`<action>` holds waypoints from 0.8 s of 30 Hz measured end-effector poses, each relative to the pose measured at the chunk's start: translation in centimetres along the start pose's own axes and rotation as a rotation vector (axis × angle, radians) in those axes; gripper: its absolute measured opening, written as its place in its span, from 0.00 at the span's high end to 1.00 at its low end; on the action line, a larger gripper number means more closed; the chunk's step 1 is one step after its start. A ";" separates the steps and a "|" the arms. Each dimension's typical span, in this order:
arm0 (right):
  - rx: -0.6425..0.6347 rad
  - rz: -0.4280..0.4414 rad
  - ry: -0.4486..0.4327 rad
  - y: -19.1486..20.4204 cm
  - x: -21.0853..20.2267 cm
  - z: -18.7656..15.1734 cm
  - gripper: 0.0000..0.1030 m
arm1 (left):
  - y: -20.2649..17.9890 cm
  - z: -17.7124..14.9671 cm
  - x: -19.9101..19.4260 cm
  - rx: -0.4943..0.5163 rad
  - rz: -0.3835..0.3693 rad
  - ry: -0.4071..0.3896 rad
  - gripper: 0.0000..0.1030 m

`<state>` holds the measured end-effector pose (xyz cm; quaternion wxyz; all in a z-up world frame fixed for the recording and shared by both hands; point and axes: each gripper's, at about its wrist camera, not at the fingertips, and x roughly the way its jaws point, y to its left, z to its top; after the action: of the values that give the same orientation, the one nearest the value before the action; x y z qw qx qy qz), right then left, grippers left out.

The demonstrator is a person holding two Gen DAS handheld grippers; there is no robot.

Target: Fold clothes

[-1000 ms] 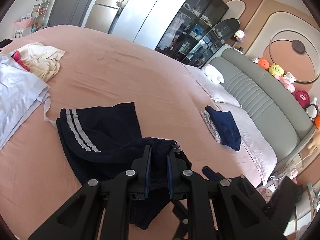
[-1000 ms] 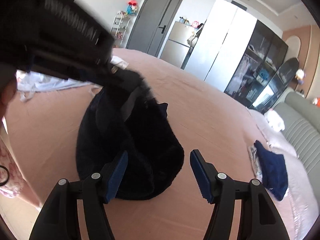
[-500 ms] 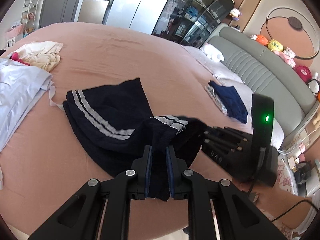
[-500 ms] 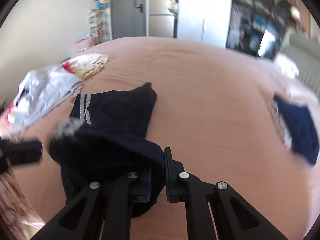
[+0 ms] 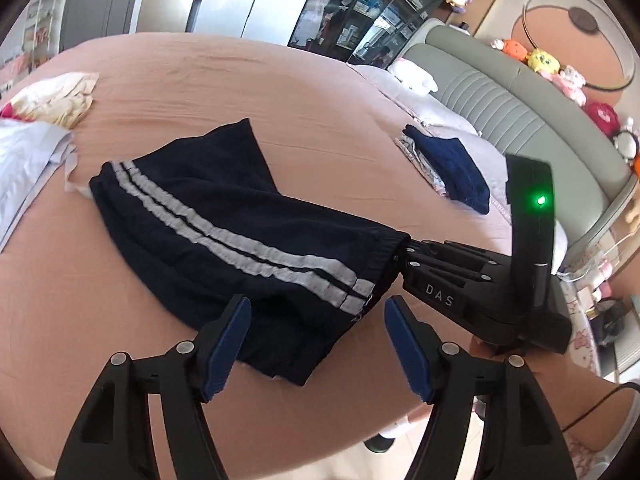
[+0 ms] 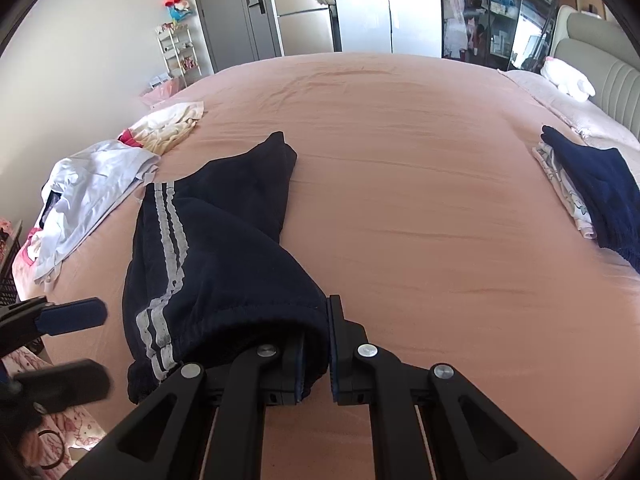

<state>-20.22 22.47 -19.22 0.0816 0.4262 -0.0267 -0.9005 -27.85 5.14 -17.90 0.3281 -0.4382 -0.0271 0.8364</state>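
Right gripper [image 5: 404, 254] (marked "DAS") clamps striped navy shorts [image 5: 224, 232].

Both wrist views low, close over bed [image 5: 340, 92], sharing navy shorts [image 5: 224, 216].

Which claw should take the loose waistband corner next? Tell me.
Left. The left claw hangs open right over that corner of the navy shorts; the right claw is shut on the other waistband end.

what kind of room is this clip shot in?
Most likely a home bedroom. A large bed with a pink sheet fills the view, with a padded grey headboard and stuffed toys lined up above it. A glass-door wardrobe stands at the far wall.
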 end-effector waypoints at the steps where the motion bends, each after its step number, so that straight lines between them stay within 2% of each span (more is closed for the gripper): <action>1: 0.004 0.006 0.004 -0.1 0.0 0.0 0.93 | -0.7 -0.2 0.5 0.041 0.019 0.007 0.41; 2: 0.009 0.006 0.007 -0.2 -0.1 0.0 0.93 | -1.5 -0.4 1.1 0.087 0.046 0.016 0.51; 3: 0.007 0.011 0.011 -0.2 0.1 0.0 0.93 | -2.1 -0.6 1.7 0.129 0.079 0.031 0.74; 4: 0.004 0.017 0.015 -0.2 0.2 0.1 0.93 | -2.5 -0.8 2.4 0.152 0.121 0.049 0.87; 6: -0.010 0.025 0.025 -0.2 0.3 0.2 0.93 | -2.6 -0.9 2.9 0.143 0.161 0.050 0.94; 12: -0.095 0.027 0.003 1.1 -0.5 0.0 0.93 | -2.7 -0.3 -1.0 0.164 0.242 -0.037 0.97; 16: -0.145 0.001 0.006 2.0 -0.5 -0.2 0.93 | -2.9 -1.1 -2.2 0.230 0.322 -0.025 0.97; 18: -0.167 -0.010 0.028 2.3 -0.1 -0.5 0.93 | -2.0 -1.8 -1.1 0.186 0.274 0.039 0.97; 20: -0.176 -0.006 0.033 2.6 0.0 -0.6 0.92 | -1.5 -2.4 -0.5 0.131 0.219 0.063 0.96; 21: -0.180 -0.003 0.034 2.7 0.1 -0.6 0.92 | -1.4 -2.7 -0.3 0.111 0.203 0.064 0.96; 24: -0.157 0.018 0.036 2.6 0.1 -0.6 0.92 | -1.9 -2.8 0.1 0.104 0.218 0.033 0.90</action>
<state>-19.55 19.87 -19.38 0.1231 0.4343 0.0416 -0.8914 -24.73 6.01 -19.02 0.2579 -0.4346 0.0695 0.8601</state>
